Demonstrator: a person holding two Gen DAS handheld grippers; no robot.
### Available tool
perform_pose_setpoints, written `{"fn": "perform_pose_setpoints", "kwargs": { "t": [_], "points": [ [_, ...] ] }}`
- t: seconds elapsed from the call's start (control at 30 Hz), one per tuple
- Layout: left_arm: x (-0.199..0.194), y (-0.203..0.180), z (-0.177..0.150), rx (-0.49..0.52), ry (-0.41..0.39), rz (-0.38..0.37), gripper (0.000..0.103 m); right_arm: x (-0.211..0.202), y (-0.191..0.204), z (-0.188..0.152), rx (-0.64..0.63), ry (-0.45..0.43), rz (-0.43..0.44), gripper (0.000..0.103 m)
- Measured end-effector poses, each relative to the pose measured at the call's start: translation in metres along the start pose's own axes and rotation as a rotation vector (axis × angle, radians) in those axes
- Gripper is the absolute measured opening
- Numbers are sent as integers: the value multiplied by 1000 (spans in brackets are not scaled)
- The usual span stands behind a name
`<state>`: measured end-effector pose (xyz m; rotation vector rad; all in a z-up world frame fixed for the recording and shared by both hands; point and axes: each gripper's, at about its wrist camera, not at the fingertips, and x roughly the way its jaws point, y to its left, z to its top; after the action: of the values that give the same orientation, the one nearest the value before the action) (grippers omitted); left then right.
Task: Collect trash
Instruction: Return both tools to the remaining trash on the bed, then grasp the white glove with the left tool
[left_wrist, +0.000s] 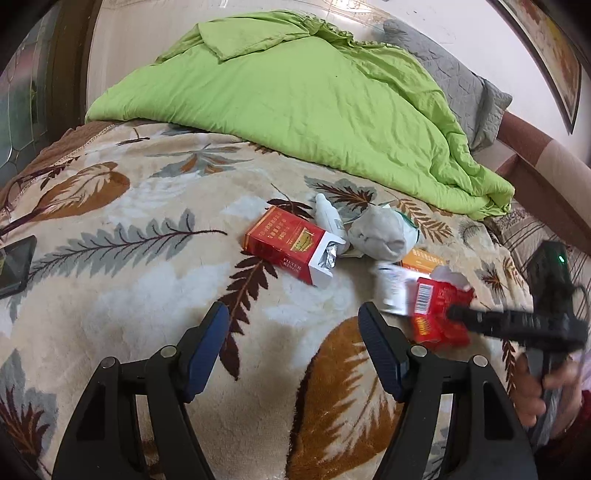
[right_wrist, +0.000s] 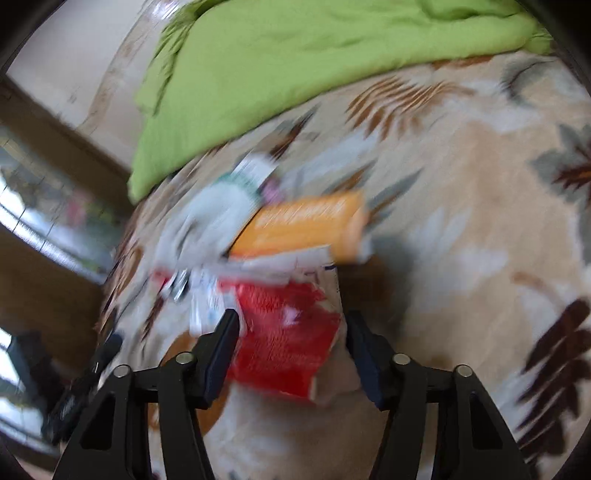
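Trash lies in a loose heap on the leaf-patterned blanket (left_wrist: 147, 206), just in front of the green duvet (left_wrist: 314, 103): a red cigarette pack (left_wrist: 288, 245) with its foil end open, a small white bottle (left_wrist: 328, 218) touching it, a grey crumpled wad (left_wrist: 380, 236), an orange box (left_wrist: 421, 260), a white tube-like piece (left_wrist: 391, 291) and a torn red pack (left_wrist: 439, 314) nearest the right side.

The right gripper (right_wrist: 290, 343) is spread wide, one finger on each side of the torn red pack (right_wrist: 284, 339) — nothing is pinched yet. Its view is heavily smeared, so whether the pads already touch the cardboard cannot be told. The left gripper (left_wrist: 291, 347) is also spread, holding nothing, and hovers over bare blanket short of the heap.

To do this grab well, I judge the right claw should settle before closing, so the pack sits squarely between the pads and not at a corner. The pack looks crushed and light; a firm pinch across its flat faces should hold, while a pinch on the ragged torn edge may slip. The white piece lies touching the pack and could be dragged along. The plush blanket gives underneath — pressing down slightly before closing may help. A dark phone (left_wrist: 16, 266) lies well apart at the left edge and is likely not trash.
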<state>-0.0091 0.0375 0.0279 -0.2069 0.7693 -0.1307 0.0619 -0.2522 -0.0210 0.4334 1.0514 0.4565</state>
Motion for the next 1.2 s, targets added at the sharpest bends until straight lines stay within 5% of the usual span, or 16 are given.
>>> {"fn": "perform_pose_setpoints", "kwargs": {
  "t": [0.1, 0.23, 0.47, 0.7, 0.83, 1.07, 1.2],
  "points": [
    [0, -1, 1, -6, -1, -8, 71, -5, 17, -14, -59, 28, 20, 27],
    [1, -5, 1, 0, 1, -12, 71, -21, 33, -28, -35, -6, 40, 14],
    [5, -7, 0, -5, 10, -4, 71, -23, 60, -39, -28, -61, 85, 21],
    [7, -10, 1, 2, 1, -16, 71, -10, 71, -42, -104, -60, -26, 21],
    [9, -31, 8, 59, -24, -49, 71, -18, 62, -41, -86, -78, -8, 11],
    [31, -76, 39, 182, -51, -65, 79, -71, 48, -40, -38, -273, -58, 8],
    [71, -92, 57, 214, 20, -63, 79, -89, 32, -36, 19, -339, -94, 8]
  ]
}}
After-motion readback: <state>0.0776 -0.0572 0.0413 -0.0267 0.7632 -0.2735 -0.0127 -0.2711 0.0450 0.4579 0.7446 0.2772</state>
